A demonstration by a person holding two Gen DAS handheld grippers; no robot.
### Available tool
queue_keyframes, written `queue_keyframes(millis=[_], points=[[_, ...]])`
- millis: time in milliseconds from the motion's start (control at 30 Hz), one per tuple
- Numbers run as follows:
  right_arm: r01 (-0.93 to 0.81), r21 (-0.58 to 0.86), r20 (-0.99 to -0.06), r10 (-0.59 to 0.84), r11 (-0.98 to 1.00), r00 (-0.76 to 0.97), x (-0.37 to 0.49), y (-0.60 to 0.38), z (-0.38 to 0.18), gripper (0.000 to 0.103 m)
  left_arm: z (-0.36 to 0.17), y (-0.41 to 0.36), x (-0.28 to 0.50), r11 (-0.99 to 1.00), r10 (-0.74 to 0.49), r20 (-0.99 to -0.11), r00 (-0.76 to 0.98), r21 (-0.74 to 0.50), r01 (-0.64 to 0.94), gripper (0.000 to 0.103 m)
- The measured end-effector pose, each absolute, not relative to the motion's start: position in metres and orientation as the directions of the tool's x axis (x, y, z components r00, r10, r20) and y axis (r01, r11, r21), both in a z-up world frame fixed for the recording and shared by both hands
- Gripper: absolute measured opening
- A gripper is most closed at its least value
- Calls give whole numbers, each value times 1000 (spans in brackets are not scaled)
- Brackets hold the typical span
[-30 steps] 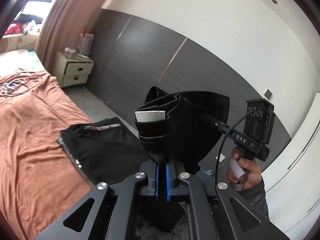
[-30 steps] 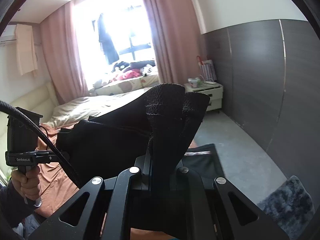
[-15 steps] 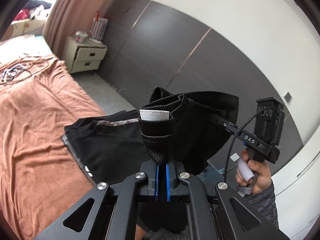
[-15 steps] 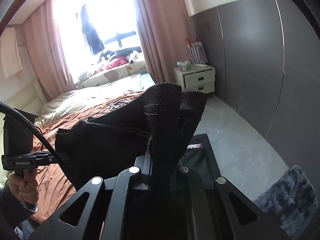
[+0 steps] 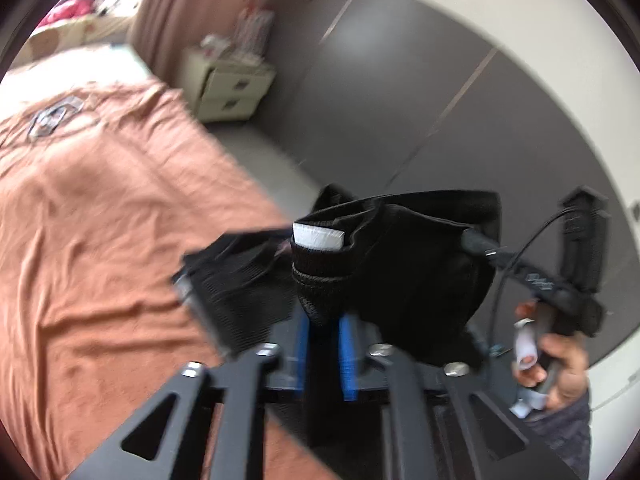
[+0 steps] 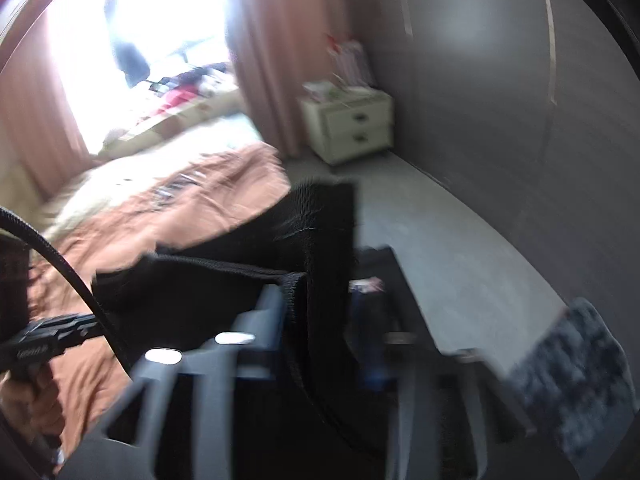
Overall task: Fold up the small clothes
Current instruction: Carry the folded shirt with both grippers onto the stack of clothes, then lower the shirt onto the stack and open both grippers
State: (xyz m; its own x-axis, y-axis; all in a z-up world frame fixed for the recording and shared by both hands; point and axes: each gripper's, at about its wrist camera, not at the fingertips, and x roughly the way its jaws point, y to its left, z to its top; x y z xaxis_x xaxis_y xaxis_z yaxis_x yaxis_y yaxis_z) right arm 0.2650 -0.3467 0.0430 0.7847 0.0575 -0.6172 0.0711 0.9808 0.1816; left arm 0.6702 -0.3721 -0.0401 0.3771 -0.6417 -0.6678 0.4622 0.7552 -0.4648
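A small black garment [image 5: 420, 280] with a ribbed waistband and a white label [image 5: 318, 236] hangs stretched between my two grippers above the bed. My left gripper [image 5: 325, 336] has its blue pads [image 5: 304, 344] spread, with the waistband end loose in the gap. In the blurred right wrist view, my right gripper [image 6: 320, 340] also stands open, and the black garment [image 6: 200, 300] drapes between its fingers. Each view shows the other hand-held gripper at the garment's far corner. A folded black garment [image 5: 232, 292] lies on the bed below.
The bed [image 5: 100, 220] has a rumpled orange sheet. A cream nightstand [image 6: 348, 128] stands by the dark wall panels, with grey floor between. A dark fluffy rug [image 6: 572, 380] lies at the right. A person's hand [image 5: 560, 364] grips the right tool.
Both grippers have swung downward toward the bed with the garment. The fingers of both, shut on the waistband before, now stand apart. The views are motion-blurred.
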Motion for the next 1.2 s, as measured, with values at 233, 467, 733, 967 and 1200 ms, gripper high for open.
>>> queue_keyframes(millis=[233, 467, 733, 967, 1200], points=[[104, 183, -620, 33, 978, 784, 233, -331, 49, 74, -67, -359, 667, 765, -633, -678, 374, -474, 435, 58], [110, 153, -658, 19, 982, 753, 178, -349, 50, 74, -89, -369, 643, 752, -643, -696, 321, -493, 437, 58], [134, 164, -689, 17, 977, 724, 170, -365, 62, 74, -83, -377, 609, 761, -617, -724, 307, -451, 466, 58], [136, 136, -675, -9, 981, 737, 134, -346, 82, 74, -50, -367, 572, 760, -608, -717, 340, -403, 509, 58], [144, 87, -648, -54, 986, 760, 96, -316, 102, 79, -6, -336, 525, 791, -569, -692, 444, -314, 526, 96]])
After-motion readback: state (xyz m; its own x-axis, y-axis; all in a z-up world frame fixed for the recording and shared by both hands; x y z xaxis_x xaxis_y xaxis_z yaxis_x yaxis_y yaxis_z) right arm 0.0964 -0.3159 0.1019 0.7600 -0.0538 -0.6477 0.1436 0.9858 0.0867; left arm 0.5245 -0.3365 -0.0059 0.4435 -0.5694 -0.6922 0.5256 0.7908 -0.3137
